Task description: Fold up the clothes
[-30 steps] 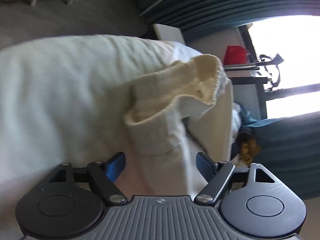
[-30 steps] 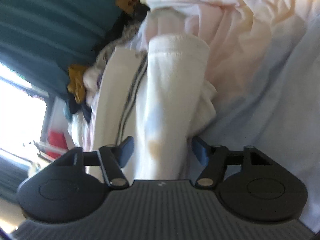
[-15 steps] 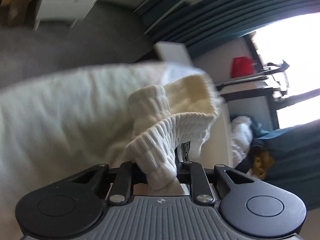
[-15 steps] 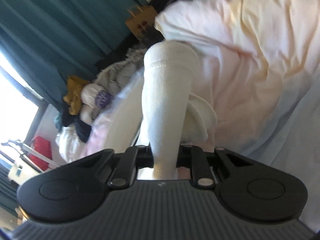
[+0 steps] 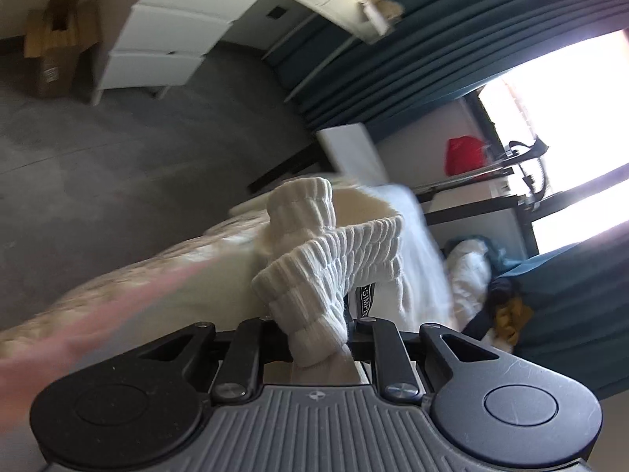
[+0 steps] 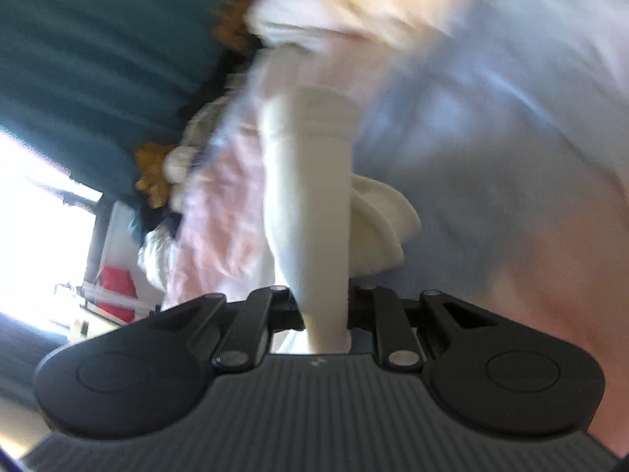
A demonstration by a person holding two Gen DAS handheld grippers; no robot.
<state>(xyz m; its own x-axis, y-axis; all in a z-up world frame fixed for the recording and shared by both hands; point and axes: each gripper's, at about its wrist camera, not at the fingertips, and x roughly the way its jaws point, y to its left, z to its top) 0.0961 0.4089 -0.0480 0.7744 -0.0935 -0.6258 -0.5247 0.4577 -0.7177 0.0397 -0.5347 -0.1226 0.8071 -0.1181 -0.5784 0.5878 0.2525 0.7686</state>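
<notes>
My left gripper [image 5: 317, 326] is shut on the ribbed cuff of a white sock [image 5: 330, 259], which bunches up in front of the jaws. My right gripper [image 6: 324, 314] is shut on the other end of the white sock [image 6: 308, 196], which stretches straight away from it. A second cream piece [image 6: 379, 228] hangs beside the sock in the right wrist view. Both views are blurred by motion.
The bed [image 6: 491, 98] with pale sheets lies below the right gripper. A heap of clothes [image 6: 169, 181] sits near the teal curtain [image 6: 78, 59]. In the left wrist view I see grey floor [image 5: 137, 157], a white drawer unit [image 5: 165, 35], a cardboard box [image 5: 55, 55] and a bright window [image 5: 570, 118].
Both grippers have closed on the sock ends and lifted them off the bed. The left view has swung up toward the floor and drawers; the right view has become blurred.
</notes>
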